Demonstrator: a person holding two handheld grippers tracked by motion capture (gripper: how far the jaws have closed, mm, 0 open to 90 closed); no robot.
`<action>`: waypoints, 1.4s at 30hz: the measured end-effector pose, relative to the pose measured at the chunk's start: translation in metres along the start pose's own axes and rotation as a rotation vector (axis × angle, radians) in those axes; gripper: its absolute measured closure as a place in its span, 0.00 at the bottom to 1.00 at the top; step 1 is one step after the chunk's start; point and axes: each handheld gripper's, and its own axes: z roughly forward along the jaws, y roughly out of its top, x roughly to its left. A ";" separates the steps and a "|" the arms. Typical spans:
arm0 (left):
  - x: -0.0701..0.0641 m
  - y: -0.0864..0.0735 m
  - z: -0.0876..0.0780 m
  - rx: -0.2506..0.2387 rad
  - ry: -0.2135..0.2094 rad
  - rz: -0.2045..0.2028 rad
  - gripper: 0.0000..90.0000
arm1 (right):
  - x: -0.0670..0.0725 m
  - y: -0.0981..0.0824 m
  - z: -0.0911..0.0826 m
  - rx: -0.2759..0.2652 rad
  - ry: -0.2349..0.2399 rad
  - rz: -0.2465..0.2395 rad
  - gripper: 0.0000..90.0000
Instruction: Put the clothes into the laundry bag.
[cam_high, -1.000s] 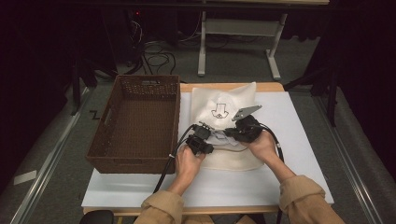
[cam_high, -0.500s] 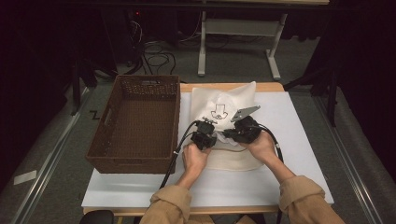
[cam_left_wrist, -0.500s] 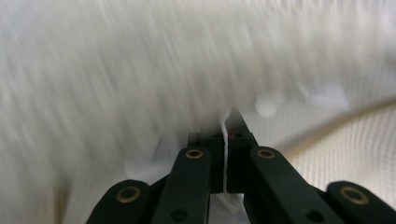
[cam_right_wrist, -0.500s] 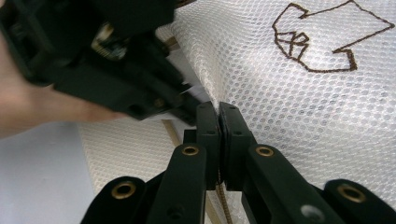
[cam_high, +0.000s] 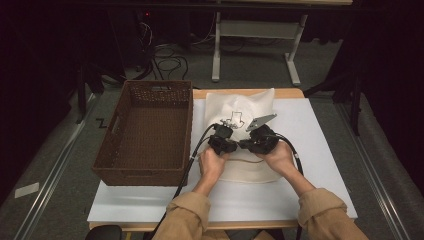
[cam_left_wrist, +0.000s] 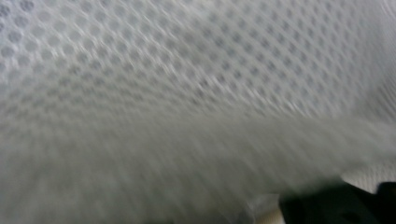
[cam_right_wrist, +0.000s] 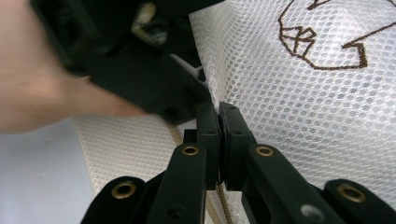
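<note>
A white mesh bag (cam_high: 240, 111) with a brown stitched drawing lies on the white table (cam_high: 325, 150). My right gripper (cam_high: 252, 144) is over its middle. In the right gripper view it (cam_right_wrist: 218, 109) is shut on a raised fold of the mesh (cam_right_wrist: 303, 116). My left gripper (cam_high: 222, 142) sits just left of it, almost touching, and its black body (cam_right_wrist: 135, 70) looms close in the right gripper view. Its jaws have just been opening. Blurred mesh (cam_left_wrist: 187, 70) lies right against its camera, so I cannot tell whether fabric is between them.
A brown wicker basket (cam_high: 145, 176) stands with nothing in it on the table's left side, beside the bag. Black cables (cam_high: 187, 165) trail from the grippers toward the front edge. Bare table lies right of the bag and in front of it.
My left gripper has slid to the right across the bag until it is beside the right gripper. The right gripper has held still on its fold.
</note>
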 end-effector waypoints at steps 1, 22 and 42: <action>-0.001 -0.002 -0.004 0.006 0.000 0.006 0.67 | 0.000 0.000 0.000 -0.004 -0.003 -0.001 0.99; 0.000 -0.023 -0.007 0.106 0.014 -0.014 0.84 | -0.001 -0.001 -0.005 -0.019 -0.008 0.007 0.98; -0.001 0.011 0.016 -0.127 0.088 -0.013 0.98 | -0.001 -0.001 -0.006 -0.015 0.019 0.038 0.99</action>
